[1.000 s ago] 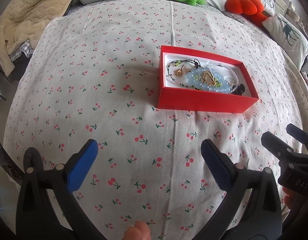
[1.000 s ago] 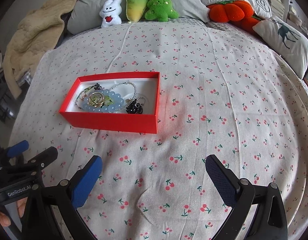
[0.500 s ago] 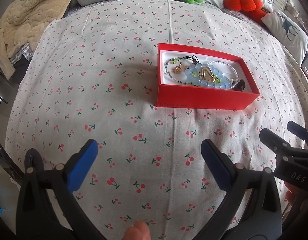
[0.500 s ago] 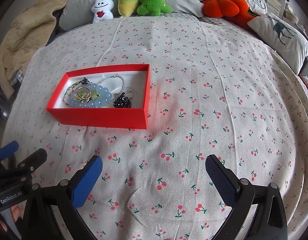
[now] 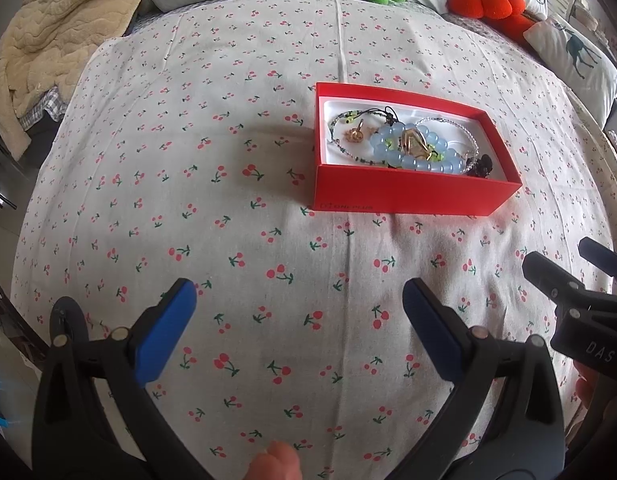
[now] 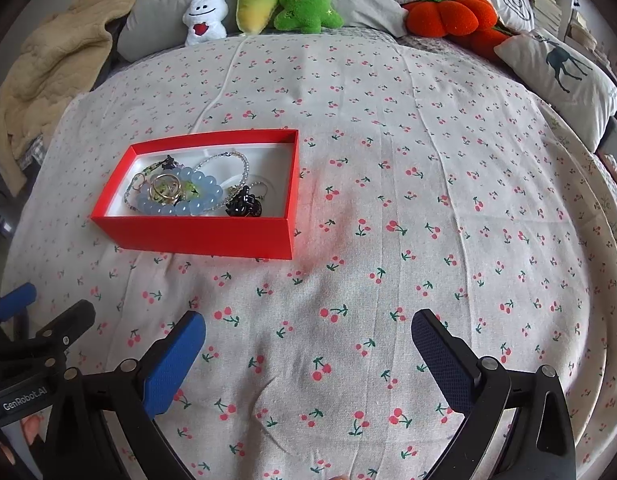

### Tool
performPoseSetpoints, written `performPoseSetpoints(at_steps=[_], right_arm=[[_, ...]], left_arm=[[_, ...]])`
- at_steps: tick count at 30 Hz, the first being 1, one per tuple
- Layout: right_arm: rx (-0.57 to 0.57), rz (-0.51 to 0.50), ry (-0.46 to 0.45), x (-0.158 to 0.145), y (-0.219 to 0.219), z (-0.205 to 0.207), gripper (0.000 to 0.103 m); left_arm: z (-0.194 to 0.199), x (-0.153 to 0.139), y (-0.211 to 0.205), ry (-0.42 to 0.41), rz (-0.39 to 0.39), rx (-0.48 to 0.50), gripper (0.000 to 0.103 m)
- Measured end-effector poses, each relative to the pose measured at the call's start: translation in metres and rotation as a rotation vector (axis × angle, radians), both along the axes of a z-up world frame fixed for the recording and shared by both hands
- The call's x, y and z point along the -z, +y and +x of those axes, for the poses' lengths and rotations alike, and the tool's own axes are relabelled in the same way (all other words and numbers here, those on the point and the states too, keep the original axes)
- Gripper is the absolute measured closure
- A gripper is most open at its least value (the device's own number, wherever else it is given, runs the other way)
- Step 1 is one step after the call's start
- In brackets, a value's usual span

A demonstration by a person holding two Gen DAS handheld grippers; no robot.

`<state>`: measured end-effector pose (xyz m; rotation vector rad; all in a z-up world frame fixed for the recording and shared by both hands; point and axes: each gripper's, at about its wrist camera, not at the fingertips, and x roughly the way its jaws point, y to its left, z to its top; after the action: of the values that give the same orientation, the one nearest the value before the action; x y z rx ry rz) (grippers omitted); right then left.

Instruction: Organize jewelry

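Two grippers, both held low over the bedspread [image 6: 388, 160] near its front edge, neither touching anything. Left gripper [image 5: 299, 300]: jaws wide apart, nothing between them. Right gripper [image 6: 308, 330]: jaws also wide apart, nothing held. Each shows in the corner of the other's view, so they sit side by side, facing the box.

Red box [image 6: 212, 236] lies lid-off on the bedspread, ahead of both grippers and well apart from them; ahead-right of the left one, ahead-left of the right one. All jewelry seen is inside it, heaped together: blue bead bracelet [image 6: 196, 196], gold ring [image 6: 164, 186] on top of it, thin beaded chain [image 6: 240, 160], black piece [image 6: 242, 204], small gold charm [image 5: 354, 135]. Pile looks tangled; likely placed loose in one tray. Judgement: sorting not started, or already finished with hands backed off; cannot tell which.

Writing: box front has small print, reads roughly "ONEPLUS", faint. Left gripper body reads "GenRobot.AI". Right gripper body reads "DAS".

Plush toys [image 6: 264, 4] and pillows line the far edge, out of the way
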<state>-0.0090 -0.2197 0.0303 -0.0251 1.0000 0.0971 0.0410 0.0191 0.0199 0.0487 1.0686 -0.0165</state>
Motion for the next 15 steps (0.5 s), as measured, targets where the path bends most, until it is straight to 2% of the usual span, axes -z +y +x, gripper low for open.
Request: performPoseSetpoints(at_steps=[15], right_arm=[[0.001,0.001,0.004,0.0014,0.0001,0.0,0.0]], left_arm=[[-0.0001,0.0008,0.0002,-0.001,0.003,0.001,0.001]])
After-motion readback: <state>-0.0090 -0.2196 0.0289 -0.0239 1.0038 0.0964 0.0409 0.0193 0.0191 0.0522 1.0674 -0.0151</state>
